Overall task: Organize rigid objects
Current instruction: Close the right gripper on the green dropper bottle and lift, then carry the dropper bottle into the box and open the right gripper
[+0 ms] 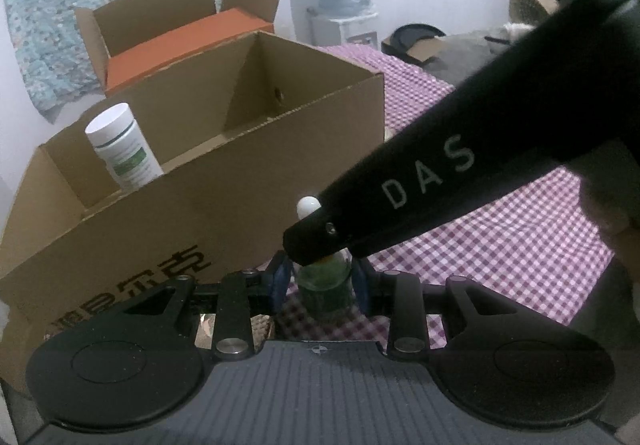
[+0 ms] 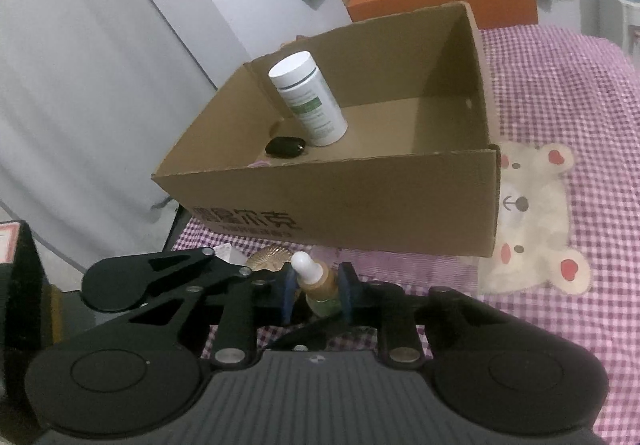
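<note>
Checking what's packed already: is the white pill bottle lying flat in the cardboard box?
No, the white pill bottle stands on its base, leaning, inside the cardboard box.

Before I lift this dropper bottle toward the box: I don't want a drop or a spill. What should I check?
1. Left claw shut on dropper bottle body: ok.
2. Right claw shut on its neck: ok.
3. Free floor inside cardboard box: ok.
4. White bottle in the box upright: not ok, it is tilted.
5. Dropper cap screwed tight: cannot tell.
</note>
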Demonstrator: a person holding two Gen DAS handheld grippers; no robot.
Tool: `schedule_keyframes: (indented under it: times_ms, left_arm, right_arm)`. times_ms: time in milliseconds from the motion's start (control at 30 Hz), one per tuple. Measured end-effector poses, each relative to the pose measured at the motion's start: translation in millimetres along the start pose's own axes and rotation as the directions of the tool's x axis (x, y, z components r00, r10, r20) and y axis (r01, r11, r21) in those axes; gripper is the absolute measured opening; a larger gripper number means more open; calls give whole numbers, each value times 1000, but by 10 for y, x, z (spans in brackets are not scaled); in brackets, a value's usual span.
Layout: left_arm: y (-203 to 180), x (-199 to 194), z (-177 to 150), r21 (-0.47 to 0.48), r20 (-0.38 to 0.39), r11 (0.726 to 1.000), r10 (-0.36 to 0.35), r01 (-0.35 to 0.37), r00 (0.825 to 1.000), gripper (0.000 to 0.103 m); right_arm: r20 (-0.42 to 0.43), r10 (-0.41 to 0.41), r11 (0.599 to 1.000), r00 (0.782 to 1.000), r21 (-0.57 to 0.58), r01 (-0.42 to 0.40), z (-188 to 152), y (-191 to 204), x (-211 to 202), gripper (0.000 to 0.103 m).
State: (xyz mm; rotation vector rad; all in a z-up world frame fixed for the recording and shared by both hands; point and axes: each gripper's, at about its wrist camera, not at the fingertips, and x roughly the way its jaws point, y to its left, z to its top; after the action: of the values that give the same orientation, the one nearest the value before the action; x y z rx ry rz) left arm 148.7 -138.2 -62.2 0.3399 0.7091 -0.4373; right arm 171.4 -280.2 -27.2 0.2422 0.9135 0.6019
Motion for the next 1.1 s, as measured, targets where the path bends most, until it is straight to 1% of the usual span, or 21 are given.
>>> schedule_keyframes:
  times_ms: [133,333,500,700,800,933,1033,1100]
  left_arm:
    - [-5,49,1,16,6,1000,4,-4,1000,33]
    - [-51,-25,-34,21,14,1000,14,-14,1000,32]
    - [-49,-194,-18,4,38,1000,14,-14,999,31]
    - [0,-541,88,-24,86,999,29,-27,996,31]
    - [88,-752,203,-43,122,999,36,-31,992,31]
    - [280,-953,443,-71,150,997,37,-26,988,31]
    - [428,-957,637,-87,146,996,28,-15,989,31]
    - [512,-885,764,-95,136,995,26,-13,990,31]
  right_arm:
    - [1,-2,1000,1000,-4,2,10,3,7,24]
    - [5,-11,1000,1000,-20,11,13,30,-6,22]
    - [15,-16,999,1000,-45,17,17,129,-91,22]
    - [43,-19,994,999,-105,23,108,371,-305,22]
    - [66,-7,989,998,-145,17,226,525,-448,22]
    - [95,18,979,995,-203,2,487,730,-611,22]
    - [96,26,974,995,-228,-4,728,819,-629,22]
    - [88,32,974,996,-226,-11,909,829,-592,22]
